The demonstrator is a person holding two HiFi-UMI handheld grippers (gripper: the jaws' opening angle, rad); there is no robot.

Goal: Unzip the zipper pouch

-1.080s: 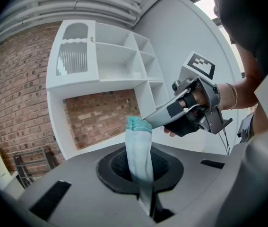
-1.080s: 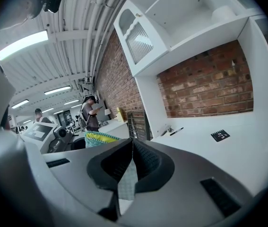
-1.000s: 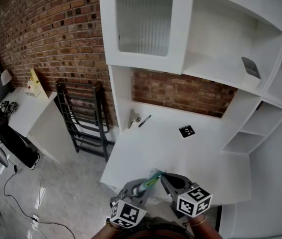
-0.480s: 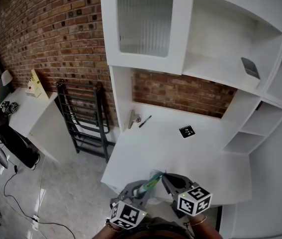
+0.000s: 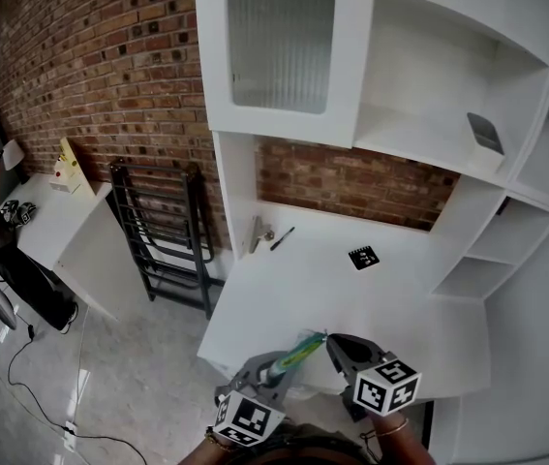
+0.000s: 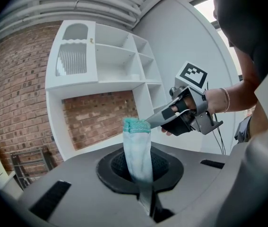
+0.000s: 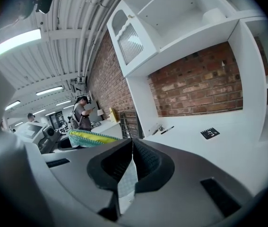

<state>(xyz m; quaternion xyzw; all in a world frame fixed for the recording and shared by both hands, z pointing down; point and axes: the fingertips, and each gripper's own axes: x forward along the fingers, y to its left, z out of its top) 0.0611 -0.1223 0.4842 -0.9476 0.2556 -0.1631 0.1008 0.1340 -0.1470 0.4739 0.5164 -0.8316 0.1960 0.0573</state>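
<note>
Now the zipper pouch (image 5: 300, 348) hangs over the near edge of the white desk (image 5: 332, 289), left gripper (image 5: 276, 364) clenched on its near end, right gripper (image 5: 332, 341) clamped on its far tip. An off-line tug could slip the thin fabric free; its long axis points away toward the desk's back.

The scene is seen from high above in the head view, looking steeply down at the white desk (image 5: 351, 298) and the far shelf unit (image 5: 429, 95). The left gripper (image 5: 279, 364) and right gripper (image 5: 334, 341) are at the near edge. Each gripper view is taken from very close behind its own jaws and is aimed at the far brick wall (image 6: 100, 117). The shelf unit, the wall and the zipper pouch (image 6: 138, 150) are shared by all three views.
</note>
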